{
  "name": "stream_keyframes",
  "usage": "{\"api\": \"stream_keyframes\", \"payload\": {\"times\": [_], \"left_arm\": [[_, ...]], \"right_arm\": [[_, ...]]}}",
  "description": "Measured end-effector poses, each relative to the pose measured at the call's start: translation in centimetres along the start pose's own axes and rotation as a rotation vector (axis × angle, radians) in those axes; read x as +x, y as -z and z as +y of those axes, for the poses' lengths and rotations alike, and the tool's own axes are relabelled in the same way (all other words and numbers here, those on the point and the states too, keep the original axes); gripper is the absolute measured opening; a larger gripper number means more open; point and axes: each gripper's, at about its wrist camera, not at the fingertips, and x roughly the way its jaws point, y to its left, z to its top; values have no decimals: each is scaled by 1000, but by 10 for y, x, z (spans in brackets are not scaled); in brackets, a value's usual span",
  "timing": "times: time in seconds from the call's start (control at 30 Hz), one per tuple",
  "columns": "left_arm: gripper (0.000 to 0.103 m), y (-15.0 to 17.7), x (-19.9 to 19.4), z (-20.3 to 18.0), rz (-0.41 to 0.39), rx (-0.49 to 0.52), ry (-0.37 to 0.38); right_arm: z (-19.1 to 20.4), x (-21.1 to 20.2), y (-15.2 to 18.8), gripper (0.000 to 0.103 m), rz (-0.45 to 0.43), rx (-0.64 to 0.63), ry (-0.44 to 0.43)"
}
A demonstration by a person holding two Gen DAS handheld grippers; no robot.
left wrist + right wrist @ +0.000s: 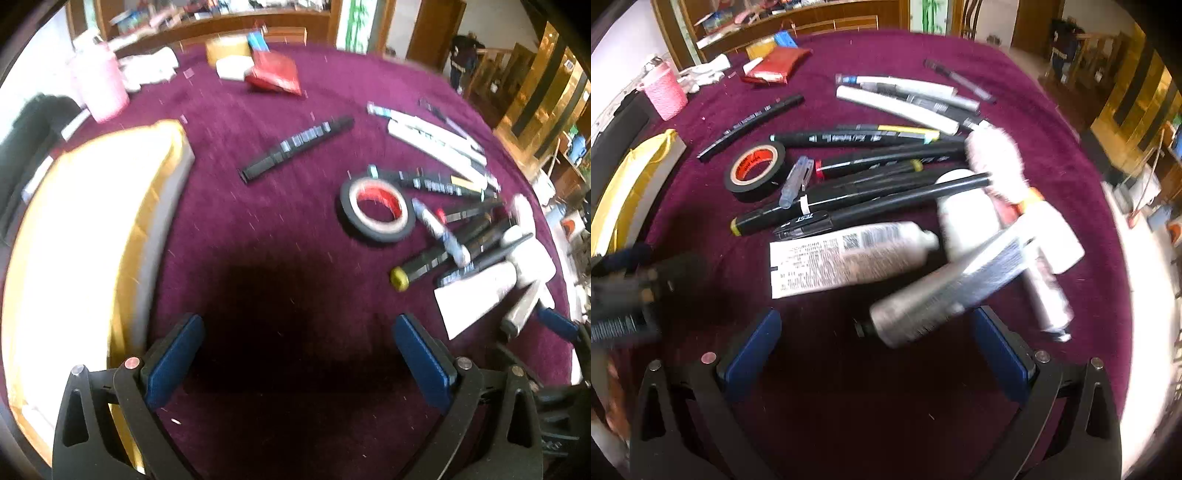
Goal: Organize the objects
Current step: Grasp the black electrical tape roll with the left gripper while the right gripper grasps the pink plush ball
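Observation:
A heap of black markers (849, 192), white pens (897, 107), squeeze tubes (849, 254) and a white bottle (967, 214) lies on the purple cloth (886, 51). A roll of black tape (755, 171) sits at its left edge; the tape (376, 208) also shows in the left wrist view. My right gripper (875, 339) is open above the cloth, with a grey tube (931, 306) lying just ahead between its blue pads (750, 354). My left gripper (297, 354) is open over bare cloth, left of the heap. A lone black marker (299, 147) lies apart.
A yellow-rimmed white box (85, 240) stands at the left of the cloth. A pink bottle (101, 85), a red pouch (275, 75) and white cloths (151, 68) sit at the far side. Wooden shelves and furniture surround the table. A person stands far back right.

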Motion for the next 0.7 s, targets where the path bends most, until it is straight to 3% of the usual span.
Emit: {"api": "stream_keyframes", "payload": {"times": [0.1,0.27,0.43,0.7], "left_arm": [[101,-8,-4,5,-17,-7,8],[101,-23,-3,5,0,-4,93],[101,-39,11,-3,31,-20,126],[100,-71,22,-15,-14,-10,134]], "right_arm": [[-9,-17,5,103,-40,9,11],[-33,-39,14,103,-72,58,30],[-53,-37,9,103,-67,109,46],[-86,-31,11,103,-41,212,51]]}}
